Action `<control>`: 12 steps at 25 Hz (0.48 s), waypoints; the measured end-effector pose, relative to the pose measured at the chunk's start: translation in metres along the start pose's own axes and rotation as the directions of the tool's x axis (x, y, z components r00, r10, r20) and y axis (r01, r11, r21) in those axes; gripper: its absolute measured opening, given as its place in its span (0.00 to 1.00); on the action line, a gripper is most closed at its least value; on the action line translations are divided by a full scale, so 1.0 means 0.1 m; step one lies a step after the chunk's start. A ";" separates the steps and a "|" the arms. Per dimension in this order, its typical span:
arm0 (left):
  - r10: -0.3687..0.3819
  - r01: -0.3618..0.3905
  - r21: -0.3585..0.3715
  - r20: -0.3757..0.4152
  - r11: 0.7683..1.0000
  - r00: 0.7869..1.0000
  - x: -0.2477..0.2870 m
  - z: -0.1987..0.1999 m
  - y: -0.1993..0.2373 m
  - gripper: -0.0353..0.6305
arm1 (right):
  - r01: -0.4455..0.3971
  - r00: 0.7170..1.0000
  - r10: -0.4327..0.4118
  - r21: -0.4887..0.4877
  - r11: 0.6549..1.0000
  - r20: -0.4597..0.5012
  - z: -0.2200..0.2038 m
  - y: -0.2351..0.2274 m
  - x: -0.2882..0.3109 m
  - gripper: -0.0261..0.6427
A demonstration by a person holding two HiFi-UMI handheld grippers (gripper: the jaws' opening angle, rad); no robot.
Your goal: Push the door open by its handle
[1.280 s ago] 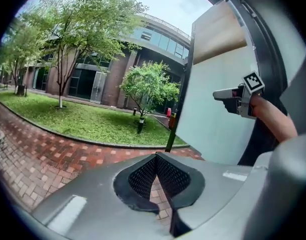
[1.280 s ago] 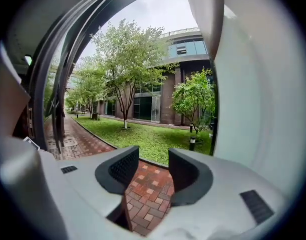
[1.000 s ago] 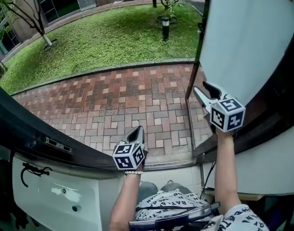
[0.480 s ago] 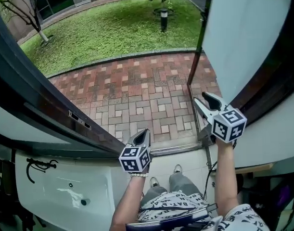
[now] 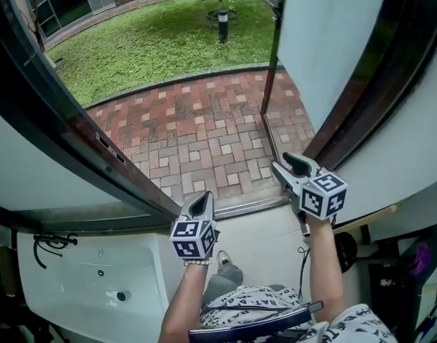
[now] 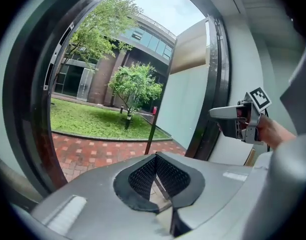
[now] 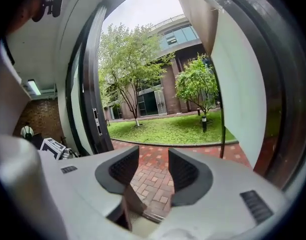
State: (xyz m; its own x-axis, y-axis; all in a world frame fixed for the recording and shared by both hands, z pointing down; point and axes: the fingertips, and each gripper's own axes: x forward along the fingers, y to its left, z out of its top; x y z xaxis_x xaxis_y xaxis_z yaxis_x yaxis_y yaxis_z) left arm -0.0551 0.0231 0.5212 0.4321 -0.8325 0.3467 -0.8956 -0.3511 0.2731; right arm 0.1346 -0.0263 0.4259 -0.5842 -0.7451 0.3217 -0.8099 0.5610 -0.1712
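Head view: the door, a pale panel with a thin dark edge, stands swung outward ahead of the right gripper and to its right. Its handle cannot be made out. The right gripper's jaws are spread, with only brick paving showing between them. The left gripper, well apart on the other side, has its jaws pressed together at the tips, pinching nothing. A dark frame bearing a latch plate slants past its left. Between frame and door, ahead of both grippers, the doorway lies open across the threshold to paving and lawn.
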 end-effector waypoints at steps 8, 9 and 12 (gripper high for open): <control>0.017 -0.017 0.008 -0.018 1.000 1.000 -0.62 -0.67 -0.76 0.03 | -0.043 0.997 0.044 0.025 0.999 -0.059 -0.98 0.39 -0.91 0.33; 0.027 -0.026 0.009 -0.020 1.000 0.999 -0.72 -0.75 -0.83 0.03 | -0.045 0.997 0.046 0.017 0.999 -0.064 -1.08 0.46 -1.04 0.33; 0.051 -0.051 0.017 -0.016 0.999 0.999 -1.05 -0.97 -1.13 0.03 | -0.041 0.997 0.041 0.003 0.999 -0.071 -1.39 0.61 -1.44 0.22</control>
State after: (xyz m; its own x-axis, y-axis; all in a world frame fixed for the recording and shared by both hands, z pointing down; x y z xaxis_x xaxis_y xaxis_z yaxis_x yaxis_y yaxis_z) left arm 0.0109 0.1914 0.5409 0.3872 -0.8424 0.3746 -0.9182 -0.3154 0.2398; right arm 0.1768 0.1657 0.4980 -0.6114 -0.6943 0.3795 -0.7857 0.5896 -0.1872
